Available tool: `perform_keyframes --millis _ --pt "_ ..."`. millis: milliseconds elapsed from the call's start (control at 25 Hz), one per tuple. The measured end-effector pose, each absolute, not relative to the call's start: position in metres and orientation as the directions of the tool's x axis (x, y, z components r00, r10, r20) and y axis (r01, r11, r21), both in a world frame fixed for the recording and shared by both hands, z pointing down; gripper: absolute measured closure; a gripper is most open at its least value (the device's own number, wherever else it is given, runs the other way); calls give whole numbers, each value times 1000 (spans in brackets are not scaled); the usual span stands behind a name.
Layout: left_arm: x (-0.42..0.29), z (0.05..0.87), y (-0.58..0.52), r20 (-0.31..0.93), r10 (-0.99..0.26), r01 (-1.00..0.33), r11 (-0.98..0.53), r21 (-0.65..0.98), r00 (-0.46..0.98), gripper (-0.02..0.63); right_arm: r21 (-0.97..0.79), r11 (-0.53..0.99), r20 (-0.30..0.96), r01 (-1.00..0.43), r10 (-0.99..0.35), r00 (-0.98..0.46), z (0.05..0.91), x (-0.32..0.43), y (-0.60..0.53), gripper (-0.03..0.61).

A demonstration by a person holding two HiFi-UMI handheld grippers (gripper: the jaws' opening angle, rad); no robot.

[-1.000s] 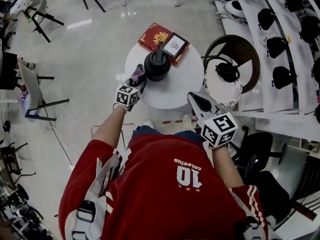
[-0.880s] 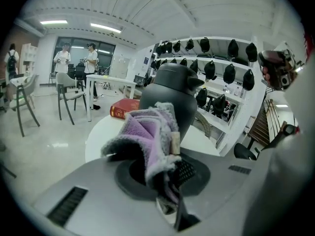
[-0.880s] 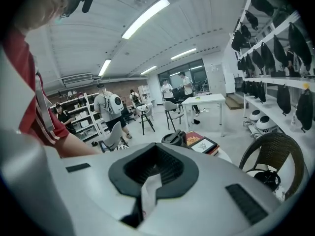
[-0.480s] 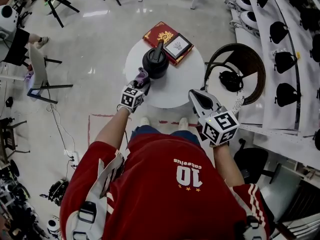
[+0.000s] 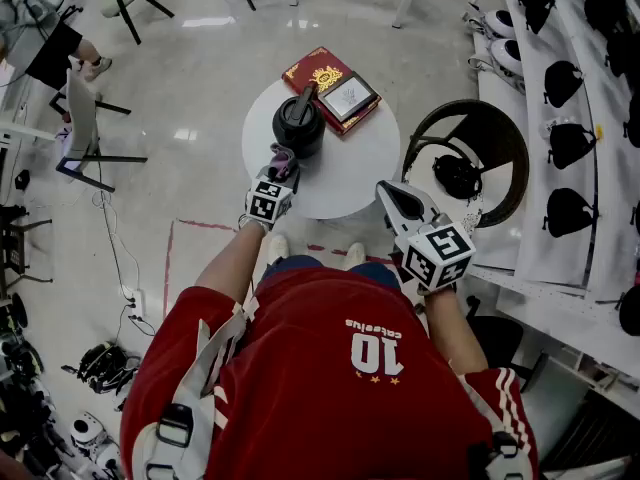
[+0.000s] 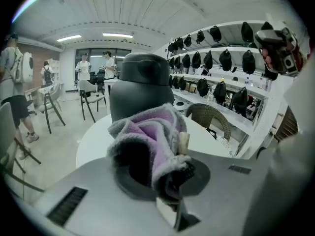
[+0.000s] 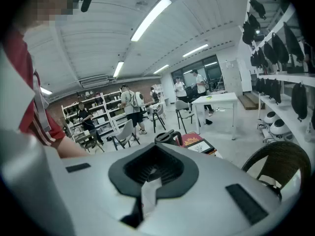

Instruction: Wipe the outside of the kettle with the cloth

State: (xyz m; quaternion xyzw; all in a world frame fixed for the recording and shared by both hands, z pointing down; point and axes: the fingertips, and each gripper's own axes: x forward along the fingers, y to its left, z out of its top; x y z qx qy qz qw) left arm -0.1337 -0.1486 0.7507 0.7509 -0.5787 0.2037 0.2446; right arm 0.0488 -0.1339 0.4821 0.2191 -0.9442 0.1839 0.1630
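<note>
We find the room evenly bright, lit from above. In the head view the pale floor [image 5: 200,98] carries soft white reflections near the top edge, and the round table [image 5: 345,178] is nearly washed out. Shadows under the chairs [image 5: 90,138] are faint and short. That view is sharp, though straight lines bow toward its borders. Both gripper views are strongly fisheye, with black corners around the picture. In them we see ceiling tube lights [image 7: 150,16] glaring pure white. In the left gripper view the cloth [image 6: 147,141], close to the lens, looks soft, the nearest foreground is smeared, and the far shelves [image 6: 221,63] curve.
</note>
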Motion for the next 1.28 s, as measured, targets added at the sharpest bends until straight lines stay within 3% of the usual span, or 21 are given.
perform_keyframes --millis 600,1280 --pt "-94 753 -162 556 -827 -996 -44 76 79 569 -252 902 406 -350 -229 -885 494 92 -158 561" --pt "-49 753 -205 536 -842 -998 -46 30 55 569 -244 917 398 -315 -202 -895 505 142 -193 561"
